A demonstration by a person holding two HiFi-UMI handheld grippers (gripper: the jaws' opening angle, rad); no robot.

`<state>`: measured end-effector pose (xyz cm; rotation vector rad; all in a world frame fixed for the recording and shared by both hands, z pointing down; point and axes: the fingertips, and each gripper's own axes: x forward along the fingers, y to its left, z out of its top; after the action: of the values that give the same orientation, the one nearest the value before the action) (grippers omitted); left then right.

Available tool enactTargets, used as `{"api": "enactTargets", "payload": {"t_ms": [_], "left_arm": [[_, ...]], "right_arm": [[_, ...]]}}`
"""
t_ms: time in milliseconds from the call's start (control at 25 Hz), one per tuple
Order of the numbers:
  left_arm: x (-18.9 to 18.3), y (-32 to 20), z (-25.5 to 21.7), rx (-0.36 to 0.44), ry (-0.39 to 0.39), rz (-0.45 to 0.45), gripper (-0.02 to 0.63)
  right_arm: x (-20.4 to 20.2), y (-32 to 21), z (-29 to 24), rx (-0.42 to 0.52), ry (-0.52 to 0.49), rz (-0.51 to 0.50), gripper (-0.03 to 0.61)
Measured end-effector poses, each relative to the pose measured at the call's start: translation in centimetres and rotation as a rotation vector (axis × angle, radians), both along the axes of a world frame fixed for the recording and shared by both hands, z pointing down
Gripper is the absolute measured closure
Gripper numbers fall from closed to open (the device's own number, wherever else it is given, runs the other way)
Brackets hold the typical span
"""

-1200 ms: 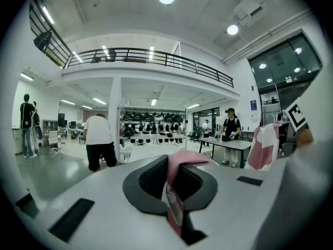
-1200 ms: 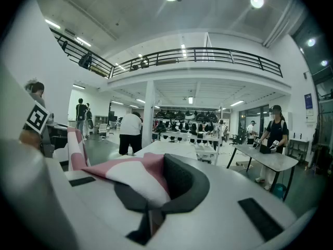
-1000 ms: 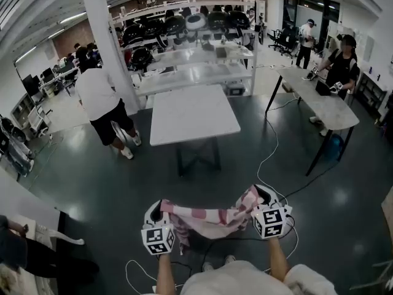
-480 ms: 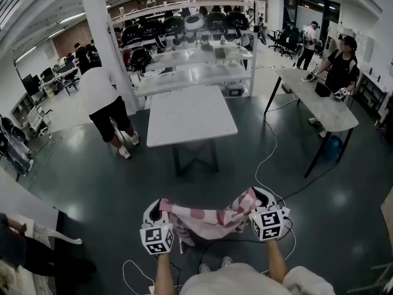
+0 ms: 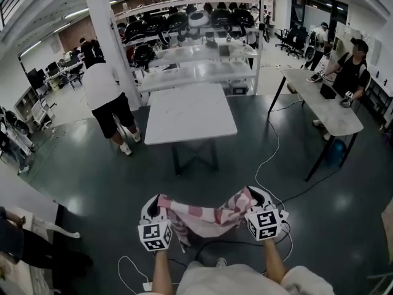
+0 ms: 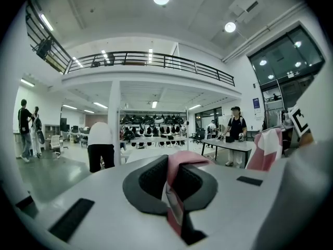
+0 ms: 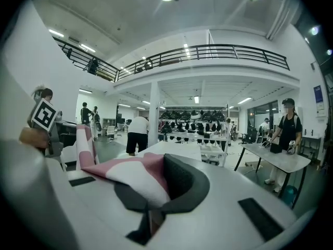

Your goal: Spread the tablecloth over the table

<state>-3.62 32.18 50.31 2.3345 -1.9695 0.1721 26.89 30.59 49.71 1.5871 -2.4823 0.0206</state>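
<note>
A pink-and-white checked tablecloth [image 5: 206, 216] hangs bunched between my two grippers, low in the head view. My left gripper [image 5: 161, 205] is shut on one corner of the tablecloth [image 6: 177, 165], which sticks up between its dark jaws. My right gripper [image 5: 253, 196] is shut on the other corner of the tablecloth [image 7: 132, 173], draped over its left jaw. The white square table [image 5: 190, 112] stands bare a few steps ahead of me, in the middle of the floor. Both grippers point roughly level toward it.
A person in a white top [image 5: 105, 97] stands just left of the table beside a white pillar [image 5: 113, 48]. Shelves with dark gear [image 5: 196, 35] stand behind the table. A long table [image 5: 325, 106] with a person [image 5: 353, 72] is at right. Cables [image 5: 270, 158] trail across the dark floor.
I have stepped a little closer to the white table, carrying the cloth forward in both grippers. The person at the right table has shifted position.
</note>
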Motion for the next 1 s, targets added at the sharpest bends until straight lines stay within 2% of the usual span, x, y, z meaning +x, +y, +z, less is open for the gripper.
{"api": "enactTargets", "payload": {"t_ms": [640,1000], "left_arm": [[0.1,-6.0,-3.2,0.107,0.004,-0.021,0.588],[-1.5,-12.9,-2.9,0.132,0.013,-0.005,0.588]], "right_arm": [[0.7,-6.3,-2.6,0.070,-0.014,-0.021,0.565],[-0.3,-12.5,-2.7,0.095,-0.009,0.000,0.565]]}}
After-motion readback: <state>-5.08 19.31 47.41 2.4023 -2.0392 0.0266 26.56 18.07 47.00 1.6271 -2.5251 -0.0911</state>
